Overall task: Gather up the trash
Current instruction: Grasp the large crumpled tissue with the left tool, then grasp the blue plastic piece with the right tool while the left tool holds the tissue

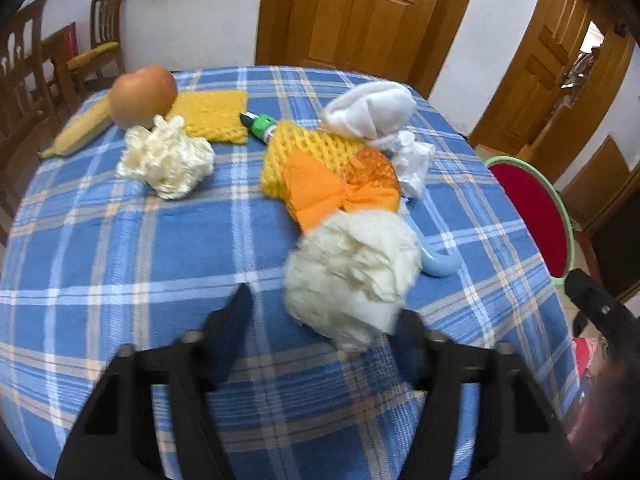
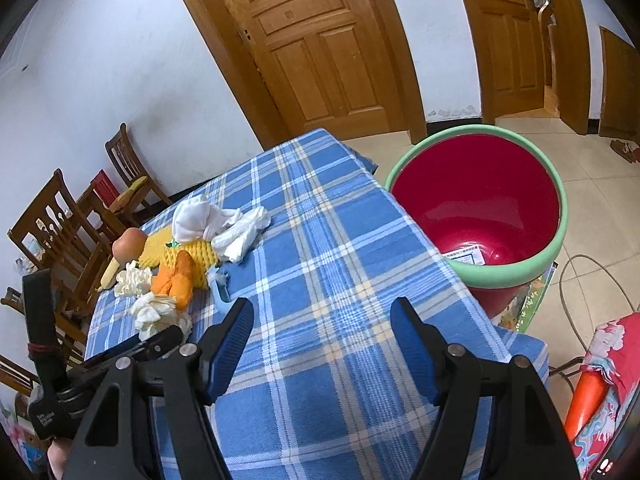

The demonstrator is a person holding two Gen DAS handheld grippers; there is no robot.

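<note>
As the table (image 1: 120, 240) carries both keepers and rubbish under one plaid cloth, entries run left to right in the left wrist view:

1. Banana (image 1: 78, 130) and apple (image 1: 143, 95), far left corner, touching; food, judged not trash
2. Cream wad (image 1: 166, 160), crumpled, just in front of the apple; trash
3. Yellow mat (image 1: 212, 114), flat, behind that wad
4. Marker (image 1: 260, 125), green-capped, its end under the foam net (image 1: 308, 152)
5. Orange paper (image 1: 316, 194), lying on the net, with a mesh ball (image 1: 374, 168) at its right edge; trash
6. White cloth (image 1: 370, 112) and white tissue (image 1: 414, 162), far side of the heap
7. Near wad (image 1: 352, 268), pale crumpled paper, partly covering a blue peeler (image 1: 440, 266)
8. Bin (image 2: 554, 248), red inside, green rim, standing off the table's right edge, likely placed within reach for drops; only a label shows at its bottom

Left gripper (image 1: 324, 312): wide open, holding nothing. The near wad sits between the fingers, up against the right one, well apart from the left; judged the item being picked.

Right gripper (image 2: 322, 312): wide open, empty, over bare cloth between heap and bin
</note>
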